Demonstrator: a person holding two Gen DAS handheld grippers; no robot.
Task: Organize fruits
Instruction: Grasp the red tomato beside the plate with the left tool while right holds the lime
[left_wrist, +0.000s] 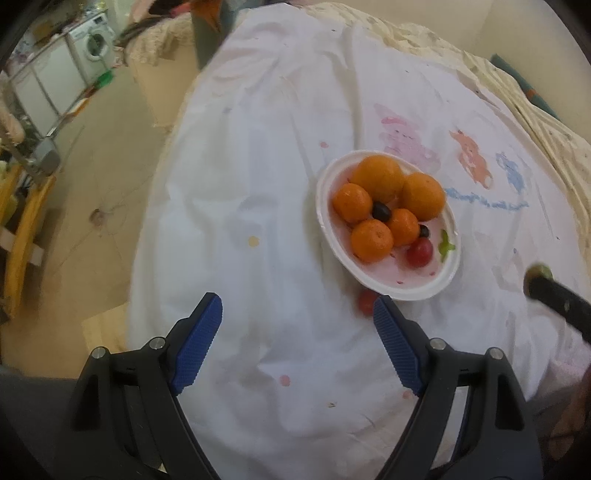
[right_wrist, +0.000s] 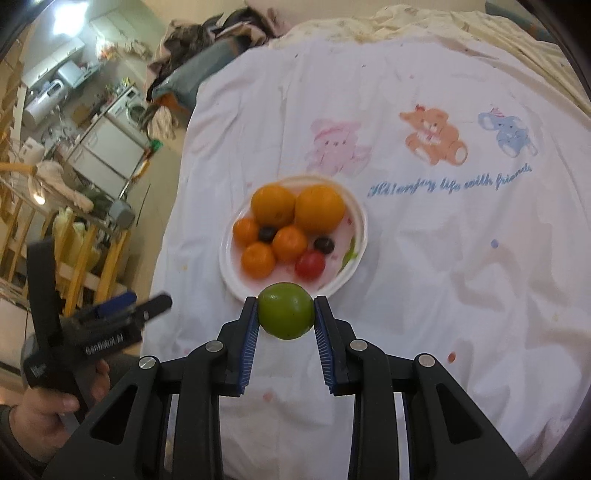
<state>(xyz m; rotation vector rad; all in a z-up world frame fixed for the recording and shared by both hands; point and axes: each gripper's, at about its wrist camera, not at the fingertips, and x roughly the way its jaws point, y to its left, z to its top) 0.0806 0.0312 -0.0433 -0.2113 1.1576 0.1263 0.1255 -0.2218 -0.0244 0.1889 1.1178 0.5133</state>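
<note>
A white plate (left_wrist: 448, 218) (right_wrist: 360, 218) on the white sheet holds several oranges (left_wrist: 378, 178) (right_wrist: 319, 208), two dark grapes (left_wrist: 381, 211) (right_wrist: 266, 233) and a red tomato (left_wrist: 419, 252) (right_wrist: 310, 265). Another red tomato (left_wrist: 365, 301) lies on the sheet just in front of the plate, beside my left gripper's right finger. My left gripper (left_wrist: 297, 310) is open and empty, near and left of the plate. My right gripper (right_wrist: 285, 312) is shut on a green fruit (right_wrist: 285, 311), held just in front of the plate; it also shows at the right edge of the left wrist view (left_wrist: 537, 275).
The sheet (right_wrist: 424, 258) with printed bears covers a bed. The bed's left edge drops to the floor (left_wrist: 85, 192). A washing machine (left_wrist: 94, 44), cabinets and wooden furniture (right_wrist: 92, 251) stand at the left. Clothes (right_wrist: 207, 40) are piled at the far end.
</note>
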